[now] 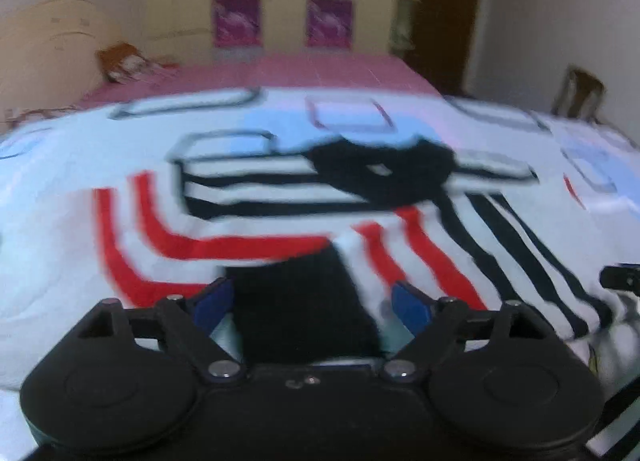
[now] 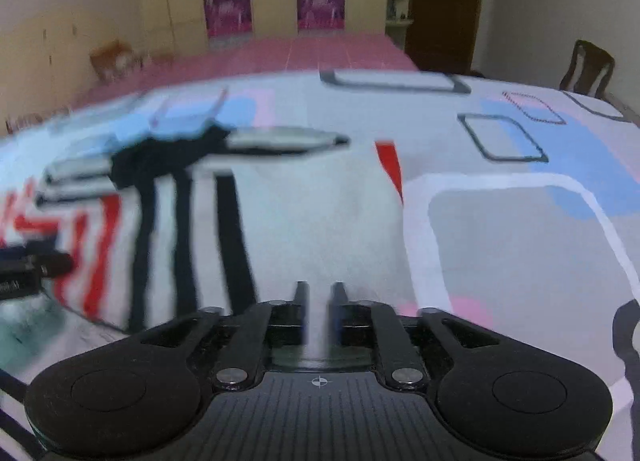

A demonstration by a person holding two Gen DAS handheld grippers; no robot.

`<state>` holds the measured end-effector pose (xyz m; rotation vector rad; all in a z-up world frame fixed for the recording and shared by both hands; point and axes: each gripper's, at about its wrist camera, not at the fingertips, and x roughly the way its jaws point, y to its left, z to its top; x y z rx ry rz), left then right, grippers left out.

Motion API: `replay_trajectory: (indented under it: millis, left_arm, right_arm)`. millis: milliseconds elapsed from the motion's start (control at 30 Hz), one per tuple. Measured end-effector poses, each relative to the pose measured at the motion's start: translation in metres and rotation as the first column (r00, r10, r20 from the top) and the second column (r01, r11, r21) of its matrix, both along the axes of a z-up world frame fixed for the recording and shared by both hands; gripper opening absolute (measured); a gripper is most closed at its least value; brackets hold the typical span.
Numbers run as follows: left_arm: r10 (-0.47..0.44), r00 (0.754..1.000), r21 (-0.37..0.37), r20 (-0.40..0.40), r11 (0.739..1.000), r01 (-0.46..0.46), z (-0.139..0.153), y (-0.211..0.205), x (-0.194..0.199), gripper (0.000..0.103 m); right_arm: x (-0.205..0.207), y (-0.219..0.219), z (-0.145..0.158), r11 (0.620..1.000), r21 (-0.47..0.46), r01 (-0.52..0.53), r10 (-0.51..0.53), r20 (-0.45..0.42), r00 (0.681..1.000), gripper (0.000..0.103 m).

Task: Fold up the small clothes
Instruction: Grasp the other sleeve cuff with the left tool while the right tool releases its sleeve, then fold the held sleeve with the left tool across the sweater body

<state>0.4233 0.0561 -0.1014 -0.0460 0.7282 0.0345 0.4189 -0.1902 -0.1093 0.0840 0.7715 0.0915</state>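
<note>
Spread flat on a patterned sheet (image 2: 520, 245), one small garment (image 1: 280, 197) is seen: soft white cloth with red and black stripes, a black collar (image 1: 380, 169) and a black panel at its near edge. No writing can be read on it. Over that panel the left claw (image 1: 312, 303) is held wide open, nothing gripped between its blue pads. The right claw (image 2: 319, 301) is parted narrowly over plain white cloth; whether it pinches anything cannot be told. Four pink panels (image 1: 240, 21) are counted on the far cupboards.
</note>
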Motion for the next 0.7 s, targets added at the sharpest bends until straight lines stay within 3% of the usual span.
replay_trajectory:
  millis: [33,67,167,233,267,333,467,500,567,700]
  left_arm:
    - [0.025,1.0,-0.016,0.009,1.0,-0.025,0.003,0.01,-0.006,0.089]
    - [0.06,0.998,-0.039,0.017,0.997,-0.06,0.007,0.026,-0.015,0.089]
    - [0.186,0.982,-0.08,0.04,0.98,-0.182,0.016,0.079,-0.046,0.088]
    - [0.296,0.954,-0.108,0.047,0.951,-0.289,0.02,0.125,-0.074,0.083]
    - [0.358,0.933,-0.128,0.046,0.928,-0.35,0.021,0.15,-0.089,0.077]
    - [0.497,0.867,-0.168,0.037,0.858,-0.485,0.019,0.202,-0.117,0.071]
    - [0.708,0.704,-0.211,-0.048,0.682,-0.7,0.009,0.291,-0.152,0.07]
    - [0.731,0.68,-0.28,-0.061,0.641,-0.715,0.006,0.311,-0.161,0.07]
    - [0.757,0.651,-0.416,-0.05,0.577,-0.703,0.003,0.337,-0.171,0.07]
    - [0.785,0.617,-0.506,-0.057,0.51,-0.695,-0.001,0.365,-0.162,0.07]
  right_arm:
    - [-0.004,0.001,0.005,1.0,0.001,0.012,-0.013,0.033,0.999,0.071]
    - [-0.009,0.004,0.009,1.0,-0.009,0.016,-0.016,0.06,0.998,0.074]
    - [-0.017,0.01,0.013,0.999,0.04,-0.01,0.007,0.086,0.996,0.073]
    - [-0.023,0.018,0.01,0.998,0.057,-0.029,0.025,0.073,0.997,0.054]
    - [-0.024,0.02,0.009,0.998,0.061,-0.032,0.028,0.061,0.998,0.051]
    - [-0.029,0.031,0.005,0.997,0.071,-0.034,0.032,0.037,0.999,0.05]
    - [-0.033,0.048,0.003,0.996,0.076,-0.045,0.044,0.01,0.999,0.05]
    - [-0.034,0.053,0.003,0.997,0.071,-0.045,0.044,0.008,0.999,0.05]
    - [-0.033,0.061,0.005,0.997,0.062,-0.042,0.042,0.007,0.999,0.05]
    - [-0.031,0.072,0.011,0.997,0.067,-0.026,0.026,0.007,1.0,0.05]
